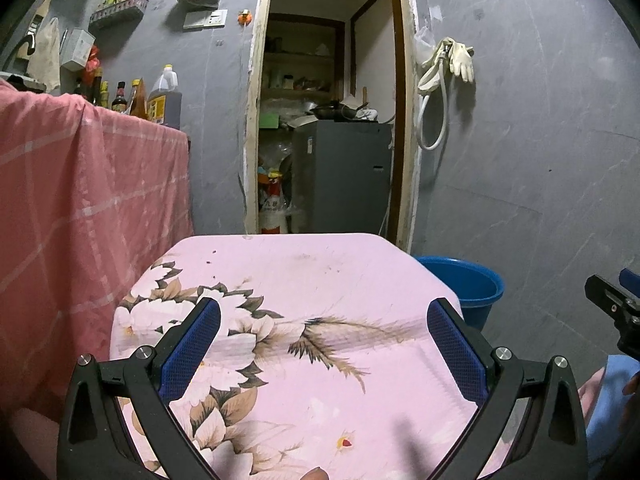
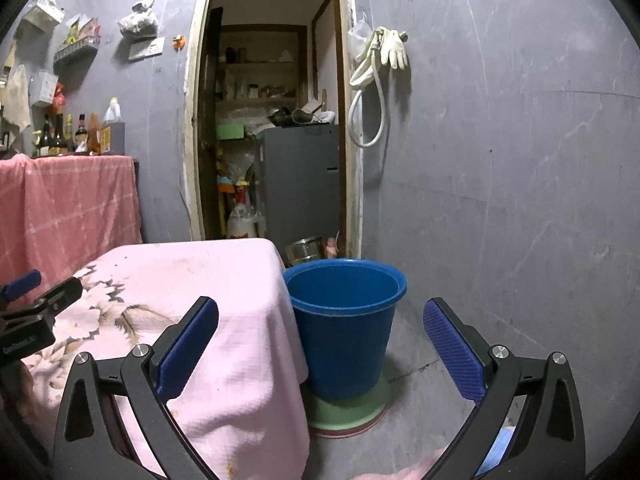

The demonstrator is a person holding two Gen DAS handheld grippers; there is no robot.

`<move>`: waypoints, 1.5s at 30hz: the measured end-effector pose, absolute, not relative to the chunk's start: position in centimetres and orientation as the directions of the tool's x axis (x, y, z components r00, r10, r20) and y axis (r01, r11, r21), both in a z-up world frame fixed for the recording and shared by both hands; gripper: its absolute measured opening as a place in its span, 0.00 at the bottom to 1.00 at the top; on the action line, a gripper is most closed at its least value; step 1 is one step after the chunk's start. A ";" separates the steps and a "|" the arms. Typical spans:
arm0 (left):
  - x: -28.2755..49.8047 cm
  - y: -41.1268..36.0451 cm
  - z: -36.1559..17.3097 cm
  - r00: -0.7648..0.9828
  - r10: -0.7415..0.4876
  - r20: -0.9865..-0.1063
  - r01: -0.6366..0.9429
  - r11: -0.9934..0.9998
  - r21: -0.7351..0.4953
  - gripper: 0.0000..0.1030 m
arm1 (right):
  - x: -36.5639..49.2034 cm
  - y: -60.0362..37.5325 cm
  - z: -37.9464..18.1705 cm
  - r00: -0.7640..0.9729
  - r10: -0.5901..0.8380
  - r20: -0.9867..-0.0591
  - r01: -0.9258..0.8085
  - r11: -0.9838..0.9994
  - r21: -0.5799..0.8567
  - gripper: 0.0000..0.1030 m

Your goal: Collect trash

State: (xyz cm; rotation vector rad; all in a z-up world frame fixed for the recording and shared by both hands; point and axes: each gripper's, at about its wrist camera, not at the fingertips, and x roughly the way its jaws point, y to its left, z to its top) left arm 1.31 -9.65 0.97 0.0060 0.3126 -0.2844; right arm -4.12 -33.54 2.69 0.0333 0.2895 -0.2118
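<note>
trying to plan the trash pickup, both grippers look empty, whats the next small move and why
Probably sweep the views to find trash: left gripper and right gripper are open and empty, the pink floral cloth shows only specks, and the blue bucket looks empty.

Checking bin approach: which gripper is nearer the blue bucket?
Right. The right gripper points at the blue bucket just ahead; the left gripper hovers over the floral-covered table beside it.

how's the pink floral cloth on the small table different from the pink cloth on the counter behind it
The floral cloth is pale pink with a printed flower and leaf pattern; the counter cloth is a deeper salmon pink with a faint white check. The floral cloth's top is bare apart from small dark specks; the counter cloth has bottles standing behind its top edge. Both drape over their edges.
</note>
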 end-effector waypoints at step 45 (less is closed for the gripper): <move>1.0 -9.5 0.8 0.913 -0.266 -0.310 0.268 0.963 -0.038 0.98 | -4.0 -33.4 2.5 0.935 -0.203 -0.291 0.212 0.977 0.000 1.00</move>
